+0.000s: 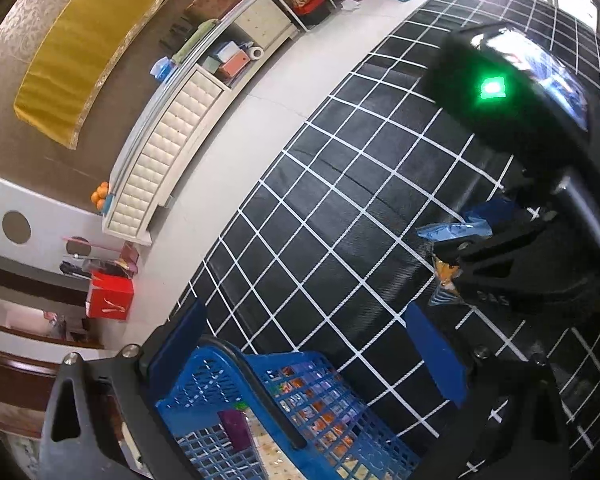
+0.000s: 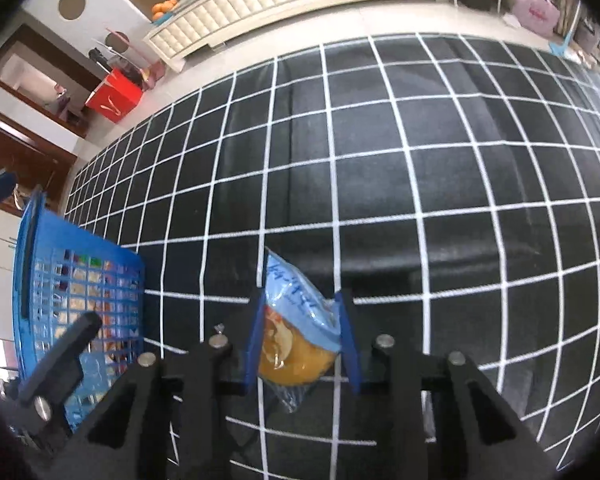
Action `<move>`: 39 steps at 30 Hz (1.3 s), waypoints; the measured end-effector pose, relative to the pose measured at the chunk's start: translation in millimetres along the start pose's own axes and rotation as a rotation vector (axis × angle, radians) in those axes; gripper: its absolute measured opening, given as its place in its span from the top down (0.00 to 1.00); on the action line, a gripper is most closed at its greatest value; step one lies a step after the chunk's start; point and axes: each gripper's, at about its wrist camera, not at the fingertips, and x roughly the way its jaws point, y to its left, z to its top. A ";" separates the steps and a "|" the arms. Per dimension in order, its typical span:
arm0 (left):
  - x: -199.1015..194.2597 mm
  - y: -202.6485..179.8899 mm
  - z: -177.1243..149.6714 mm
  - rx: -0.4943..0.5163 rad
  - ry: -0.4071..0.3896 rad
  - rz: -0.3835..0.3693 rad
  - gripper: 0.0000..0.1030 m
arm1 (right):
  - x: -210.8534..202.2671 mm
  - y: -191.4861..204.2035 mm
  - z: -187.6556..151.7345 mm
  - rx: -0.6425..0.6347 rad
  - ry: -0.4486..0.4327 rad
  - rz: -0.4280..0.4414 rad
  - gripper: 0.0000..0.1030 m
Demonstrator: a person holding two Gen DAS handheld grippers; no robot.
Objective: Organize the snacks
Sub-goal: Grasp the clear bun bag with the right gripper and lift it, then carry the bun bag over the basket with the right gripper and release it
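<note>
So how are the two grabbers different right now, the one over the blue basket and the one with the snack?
The right gripper has its fingers pressed on a light-blue and orange snack packet; the left gripper holds nothing. The left gripper stands wide open over the blue plastic mesh basket; the right is narrowed, over the black white-gridded cloth. Both have blue pads on black frames.

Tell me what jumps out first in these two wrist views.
The right gripper is clamped on a blue-and-orange snack packet, dead centre at the bottom of the right wrist view, above a black tablecloth with a white grid. A blue plastic basket, already holding snacks, sits at the left of that view. In the left wrist view, the left gripper stands open over that basket, and a green light glows on the other device.
</note>
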 end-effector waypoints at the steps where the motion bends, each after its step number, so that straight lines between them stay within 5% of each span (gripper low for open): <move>1: -1.0 0.4 -0.8 -0.009 -0.001 -0.005 0.03 | -5.2 -0.4 -5.4 0.000 -0.010 0.012 0.63; 16: -57.0 9.0 -33.4 -0.134 -0.076 -0.073 0.03 | -102.4 33.0 -50.2 -0.053 -0.168 0.014 0.64; 39: -179.6 74.0 -151.5 -0.396 -0.288 -0.113 0.03 | -173.5 176.2 -89.8 -0.277 -0.300 -0.020 0.64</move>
